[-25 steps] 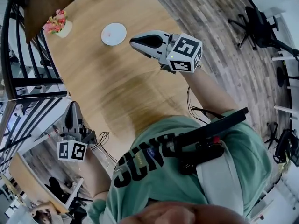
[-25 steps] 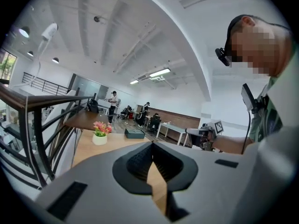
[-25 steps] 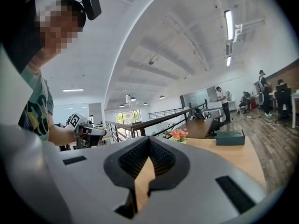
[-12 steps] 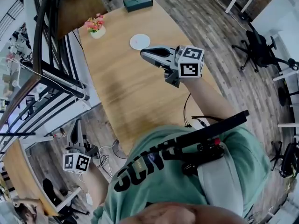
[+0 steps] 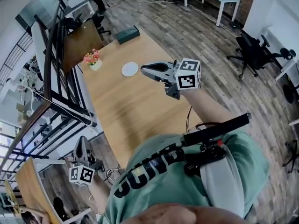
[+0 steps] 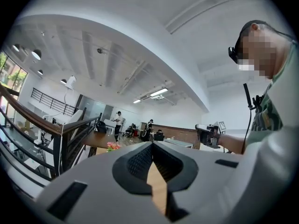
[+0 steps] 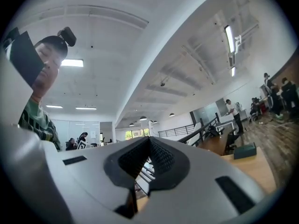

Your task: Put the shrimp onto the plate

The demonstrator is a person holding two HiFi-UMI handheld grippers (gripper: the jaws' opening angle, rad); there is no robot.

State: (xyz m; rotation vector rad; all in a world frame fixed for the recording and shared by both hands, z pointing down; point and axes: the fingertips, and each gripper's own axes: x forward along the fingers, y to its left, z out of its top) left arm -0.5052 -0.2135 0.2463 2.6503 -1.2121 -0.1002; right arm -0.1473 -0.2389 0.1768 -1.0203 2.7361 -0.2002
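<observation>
left tongs (image 5: 82,141), right tongs (image 5: 144,69) closed, shirt lettering (image 5: 149,166) unclear

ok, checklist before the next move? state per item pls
1. Left gripper empty: ok. Jaws are together with nothing between them.
2. Right gripper empty: ok. Jaws are together with nothing between them.
3. Plate found: ok. It is on the table, just beyond the right gripper's tip in the head view.
4. Shrimp found: cannot tell. No view shows one clearly.
5. Left gripper over the table: not ok. It hangs off the table's edge, low left in the head view.
6. Room around the plate: ok. The flower pot and dark box stand apart from it.
</observation>
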